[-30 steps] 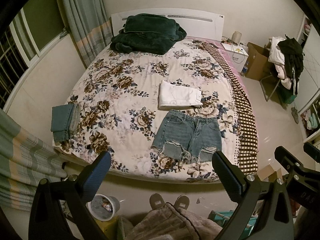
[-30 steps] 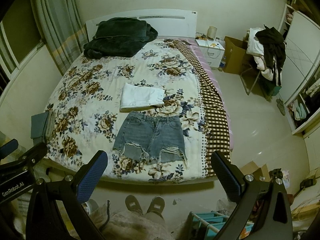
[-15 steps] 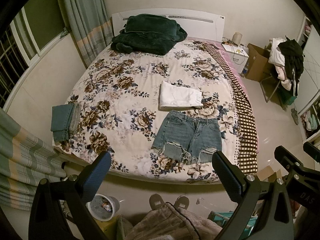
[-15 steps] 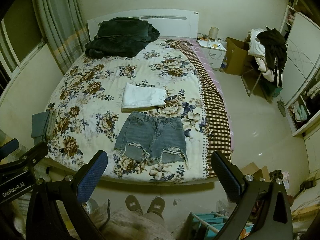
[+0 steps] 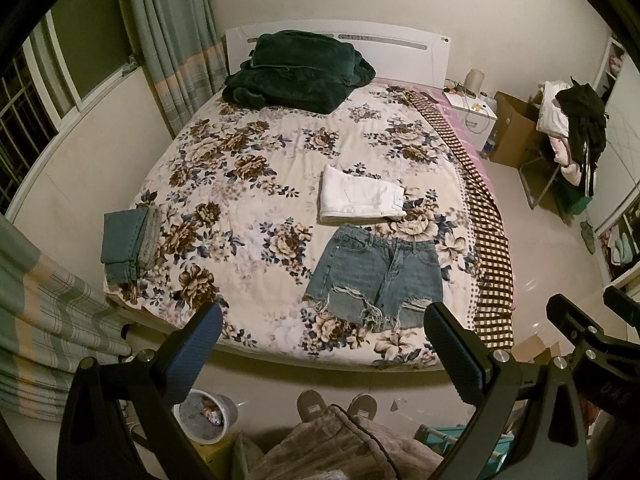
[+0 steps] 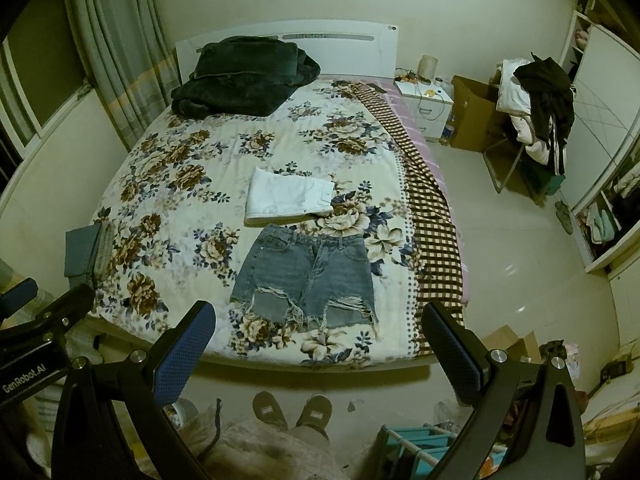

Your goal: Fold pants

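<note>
Frayed blue denim shorts [image 5: 378,274] [image 6: 306,278] lie spread flat, waistband away from me, near the foot edge of the floral bed [image 5: 240,184] [image 6: 180,184]. A folded white garment [image 5: 360,196] [image 6: 288,196] lies just beyond the waistband. Folded blue-grey pants [image 5: 126,244] [image 6: 86,250] sit at the bed's left edge. My left gripper [image 5: 320,352] and right gripper [image 6: 316,350] are both open and empty, held high above the floor in front of the bed's foot, apart from the shorts.
A dark green blanket [image 5: 296,74] is piled at the headboard. A checked sheet [image 5: 484,232] hangs down the bed's right side. A nightstand [image 6: 424,100], cardboard box [image 6: 470,114] and clothes-laden chair [image 6: 536,108] stand right. A bin [image 5: 206,412] and my feet [image 6: 292,410] are below.
Both grippers have crept slightly towards the bed; the view has shifted a little. Nothing on the bed has moved.
</note>
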A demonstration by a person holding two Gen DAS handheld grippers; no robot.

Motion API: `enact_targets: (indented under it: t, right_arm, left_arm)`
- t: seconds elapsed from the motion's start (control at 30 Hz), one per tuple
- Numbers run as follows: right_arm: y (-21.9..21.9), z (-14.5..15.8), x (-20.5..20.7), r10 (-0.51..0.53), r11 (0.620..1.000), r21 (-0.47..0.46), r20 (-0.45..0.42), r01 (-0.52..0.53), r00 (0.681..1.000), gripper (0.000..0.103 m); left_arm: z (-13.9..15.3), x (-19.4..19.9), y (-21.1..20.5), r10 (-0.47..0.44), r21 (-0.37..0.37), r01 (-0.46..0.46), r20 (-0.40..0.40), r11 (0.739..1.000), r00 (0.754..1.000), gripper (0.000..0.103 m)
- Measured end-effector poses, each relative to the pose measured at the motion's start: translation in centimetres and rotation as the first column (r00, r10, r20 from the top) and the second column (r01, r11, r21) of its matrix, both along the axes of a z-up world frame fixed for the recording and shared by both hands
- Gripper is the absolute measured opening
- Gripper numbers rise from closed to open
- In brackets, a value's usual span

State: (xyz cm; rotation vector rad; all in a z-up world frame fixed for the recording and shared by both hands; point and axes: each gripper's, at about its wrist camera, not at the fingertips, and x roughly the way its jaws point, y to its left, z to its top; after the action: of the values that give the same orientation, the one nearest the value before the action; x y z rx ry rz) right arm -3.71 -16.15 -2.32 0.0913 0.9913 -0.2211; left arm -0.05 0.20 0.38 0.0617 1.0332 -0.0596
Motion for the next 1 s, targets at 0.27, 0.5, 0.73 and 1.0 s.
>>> enact_targets:
  t: [0.27, 0.5, 0.73, 1.0]
  right_arm:
    - [1.4, -0.3, 0.6, 0.0, 1.0, 0.004, -0.007, 0.0, 1.0, 0.103]
    - [1.2, -2.0, 0.4, -0.016, 1.0, 0.016, -0.019, 0.016, 1.0, 0.103]
    - [-0.8, -7.0, 3.3, -0.085, 0.992, 0.089, -0.03, 0.087, 0.996, 0.103]
    - [-6.5, -15.2, 10.5, -0.098, 0.979, 0.168, -0.13, 0.119, 0.987, 0.103]
  left_arm:
    - [0.0, 0.0, 0.1, -0.004, -0.002, 0.004, -0.002, 1.0, 1.0, 0.103]
    - [0.9, 0.3, -0.5, -0.006, 0.001, 0.006, 0.005, 1.0, 1.0, 0.103]
    - [-3.4, 4.7, -0.5, 0.049, 0.071, -0.053, 0.049, 0.996, 0.998, 0.103]
    - [-12.9, 11.6, -1.3, 0.132, 0.13, -0.125, -0.046, 0.984, 0.99, 0.103]
